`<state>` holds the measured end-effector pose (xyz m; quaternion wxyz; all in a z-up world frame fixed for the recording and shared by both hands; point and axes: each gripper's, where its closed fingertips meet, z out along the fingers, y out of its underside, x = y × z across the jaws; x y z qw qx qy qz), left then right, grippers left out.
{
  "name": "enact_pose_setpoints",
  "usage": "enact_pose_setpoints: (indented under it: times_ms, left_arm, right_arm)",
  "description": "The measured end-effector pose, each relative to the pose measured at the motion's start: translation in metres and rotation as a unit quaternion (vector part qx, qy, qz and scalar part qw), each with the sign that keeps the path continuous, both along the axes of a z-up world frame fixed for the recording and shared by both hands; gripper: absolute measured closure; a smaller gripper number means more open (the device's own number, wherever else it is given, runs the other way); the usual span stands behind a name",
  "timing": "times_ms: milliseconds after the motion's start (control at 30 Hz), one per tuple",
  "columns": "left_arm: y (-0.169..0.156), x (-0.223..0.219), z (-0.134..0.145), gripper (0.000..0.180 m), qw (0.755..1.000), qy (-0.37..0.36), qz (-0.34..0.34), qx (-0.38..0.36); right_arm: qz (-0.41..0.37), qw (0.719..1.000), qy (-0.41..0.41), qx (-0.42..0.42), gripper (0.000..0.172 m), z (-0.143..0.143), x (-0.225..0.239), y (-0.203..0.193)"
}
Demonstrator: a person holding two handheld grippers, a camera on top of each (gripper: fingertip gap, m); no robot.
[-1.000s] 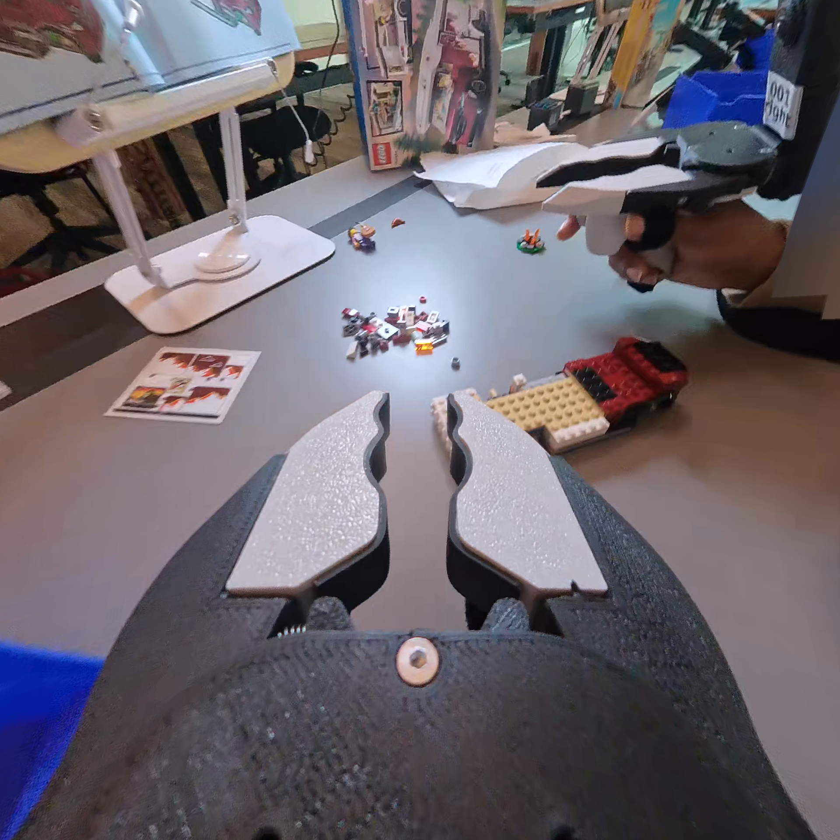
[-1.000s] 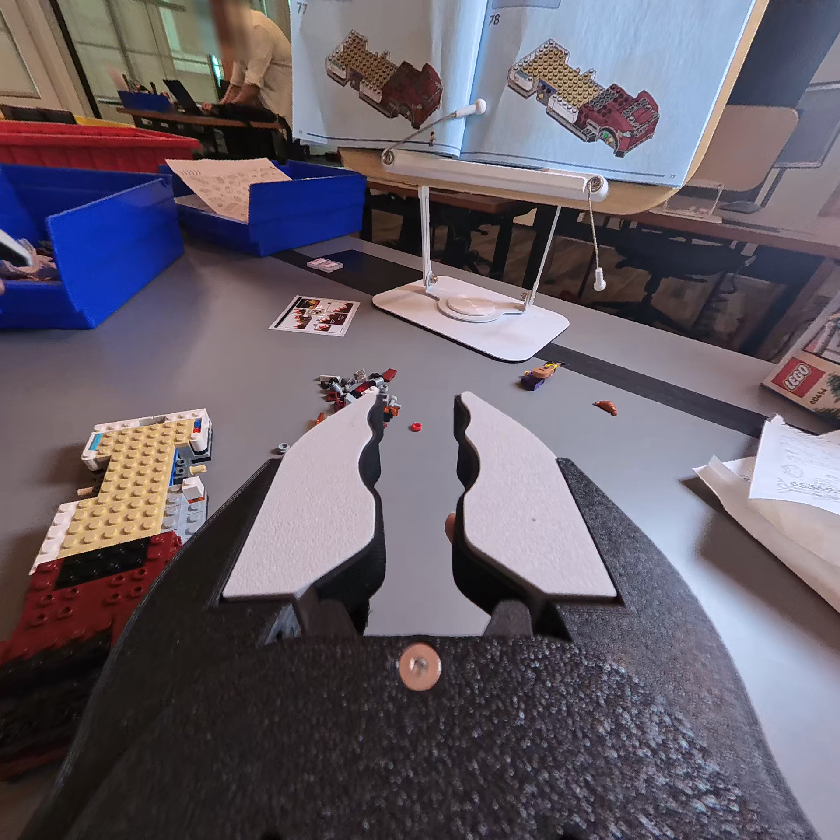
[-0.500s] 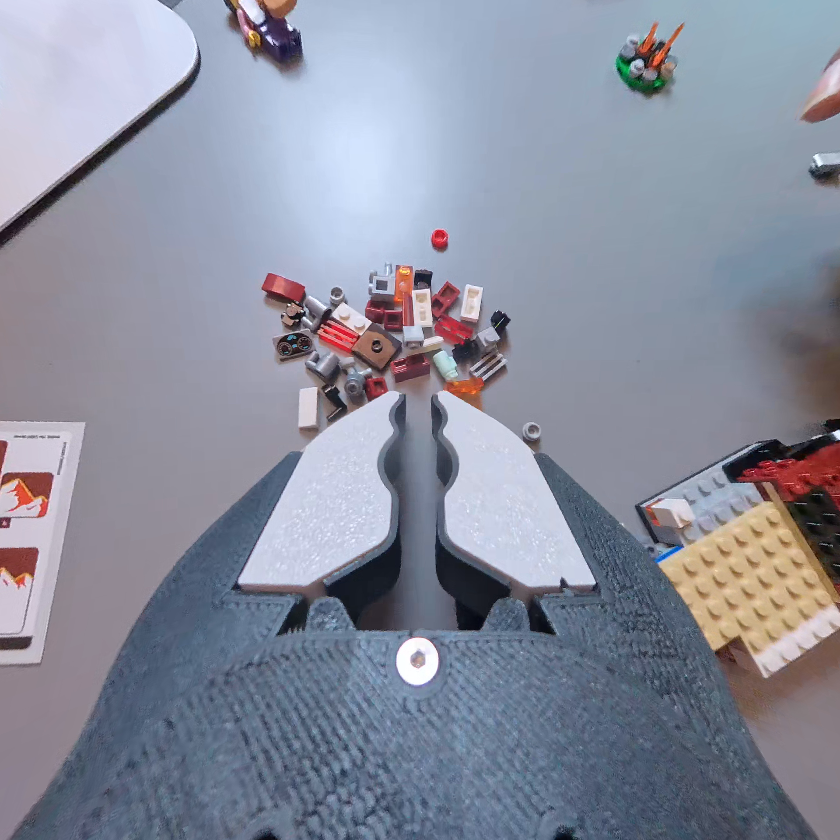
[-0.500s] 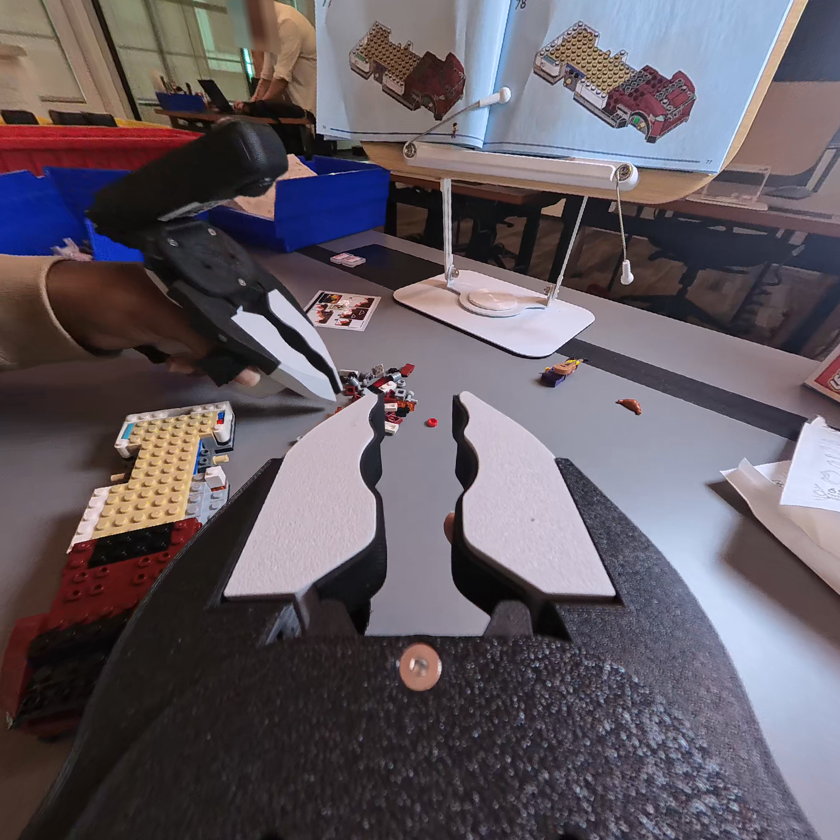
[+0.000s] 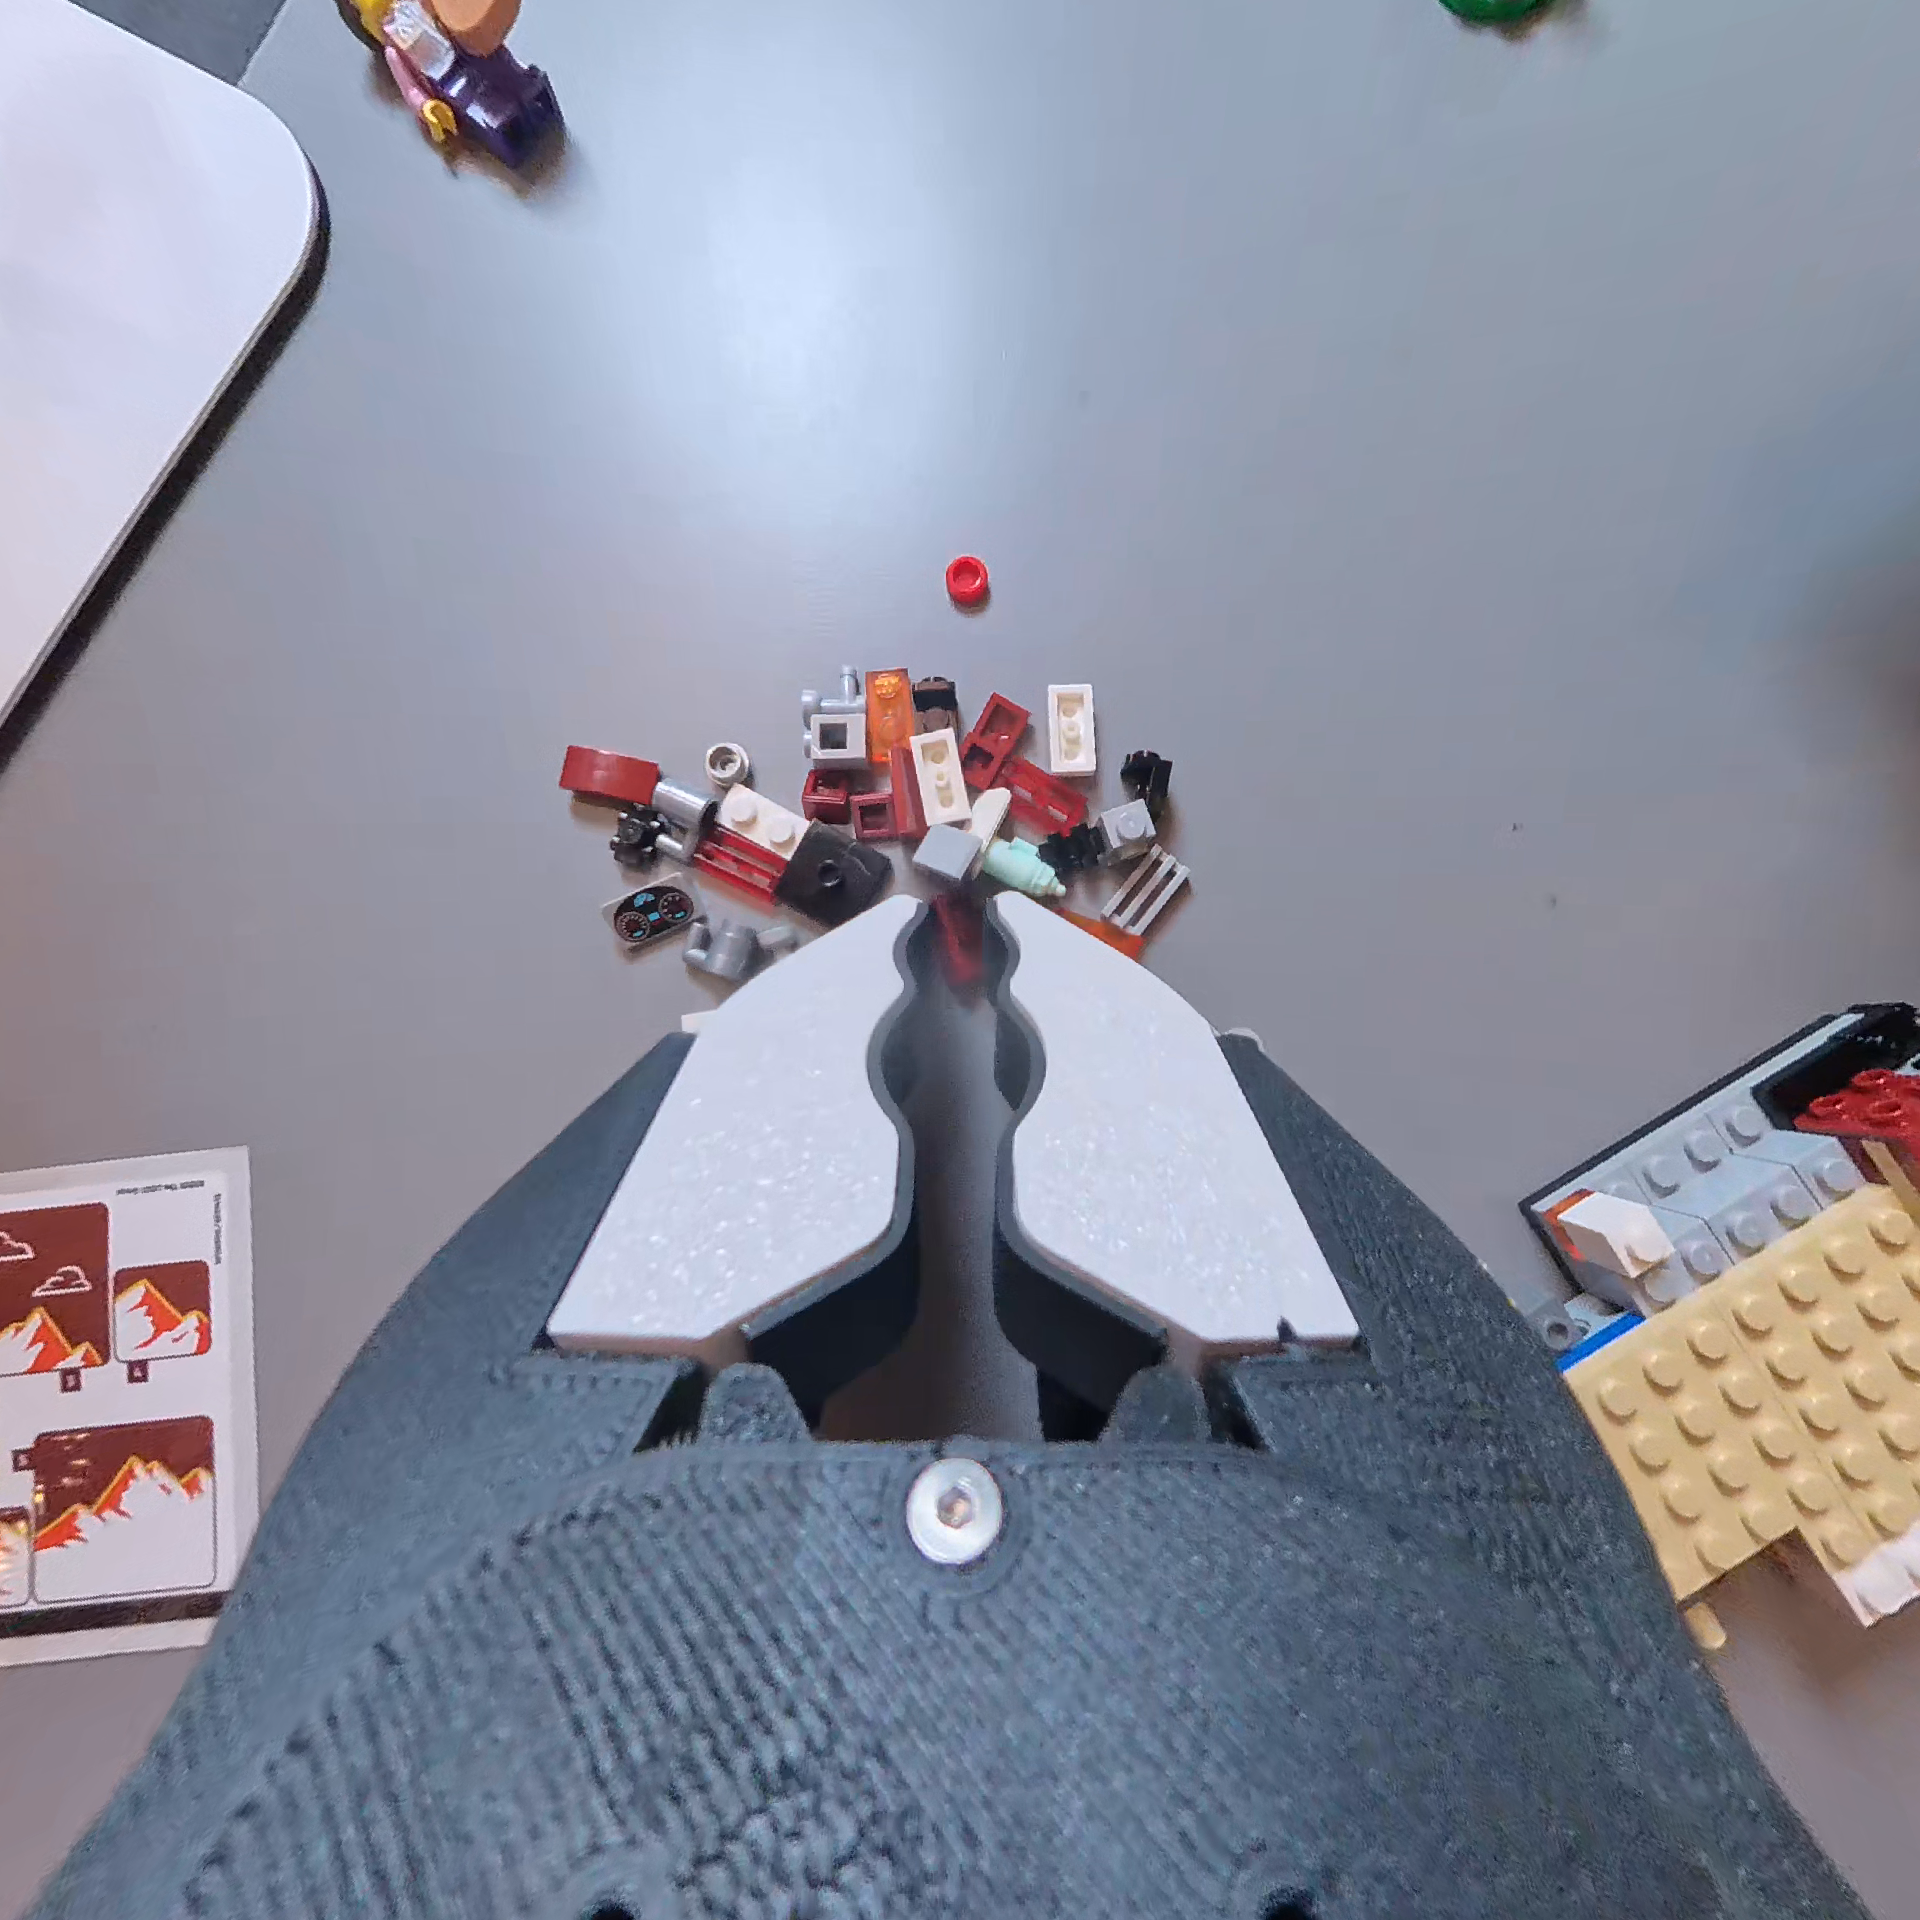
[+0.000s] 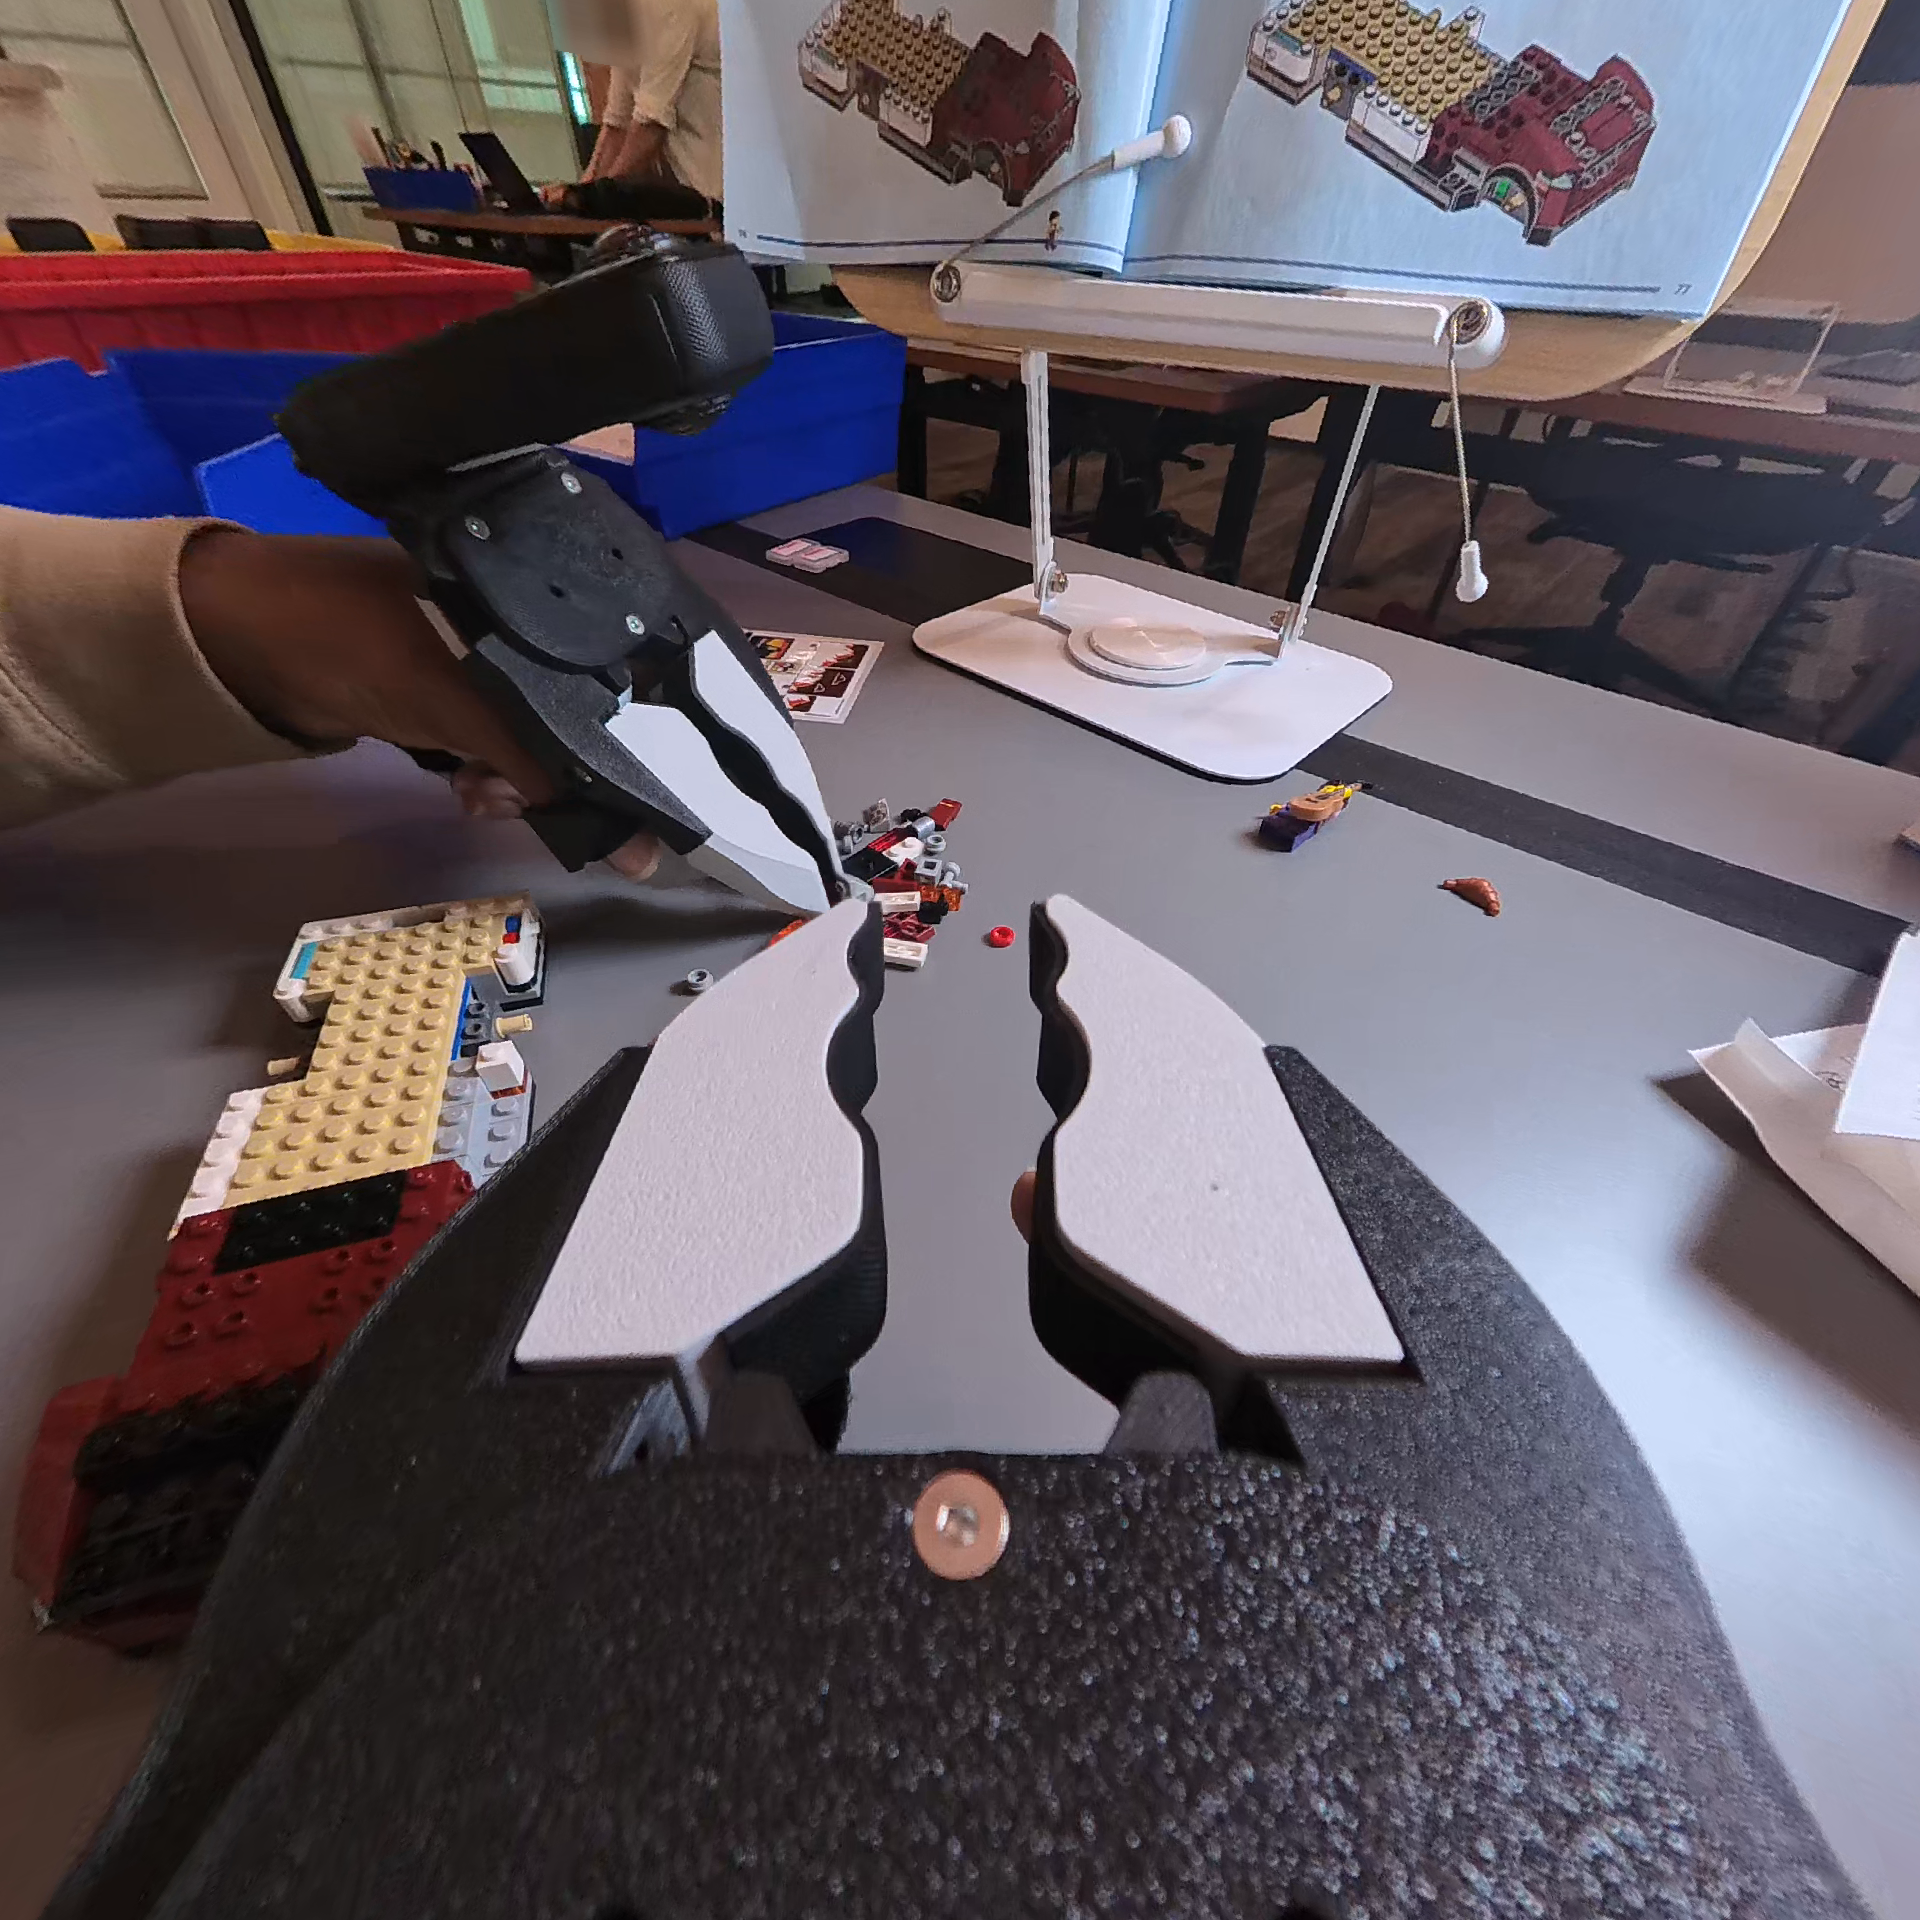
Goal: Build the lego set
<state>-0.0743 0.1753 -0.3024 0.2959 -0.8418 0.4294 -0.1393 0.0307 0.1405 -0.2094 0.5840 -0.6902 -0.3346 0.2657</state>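
Both differ little: left hand-held gripper (image 5: 957,920) now pinches a dark red brick (image 5: 958,948); right (image 6: 956,914) stays spread.

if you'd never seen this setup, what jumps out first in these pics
First, the left claw tipped down into a small heap of loose bricks mid-table, its tips closed on a dark red piece. Next, the half-built tan and dark red brick model lying flat at the left of the right wrist view, beside the open, empty right claw. Behind them, an open instruction booklet rests on a white stand.
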Motion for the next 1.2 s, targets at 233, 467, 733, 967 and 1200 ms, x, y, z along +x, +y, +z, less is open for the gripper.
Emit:
enact_pose_setpoints:
  times_ms: [233, 467, 733, 967, 1200]
  left_arm:
    - [-0.027, 0.003, 0.044, 0.172, 0.984, -0.176, 0.006, 0.011]
    - [-0.098, 0.039, 0.133, 0.172, 0.821, -0.545, -0.017, -0.168]
    - [-0.133, 0.062, 0.132, 0.172, 0.755, -0.601, -0.019, -0.262]
    - [-0.137, 0.060, 0.129, 0.172, 0.760, -0.596, -0.013, -0.259]
    - [-0.123, 0.031, 0.114, 0.159, 0.887, -0.454, -0.005, -0.086]
  right_arm:
    - [0.033, 0.999, 0.001, 0.008, 0.146, 0.003, -0.007, -0.009]
    - [0.159, 0.979, -0.007, 0.128, 0.143, 0.026, -0.042, -0.067]
    - [0.199, 0.963, -0.006, 0.184, 0.152, 0.037, -0.055, -0.099]
    - [0.223, 0.961, -0.022, 0.164, 0.155, 0.033, -0.057, -0.105]
    - [0.317, 0.843, -0.427, 0.083, 0.155, -0.046, 0.009, -0.069]
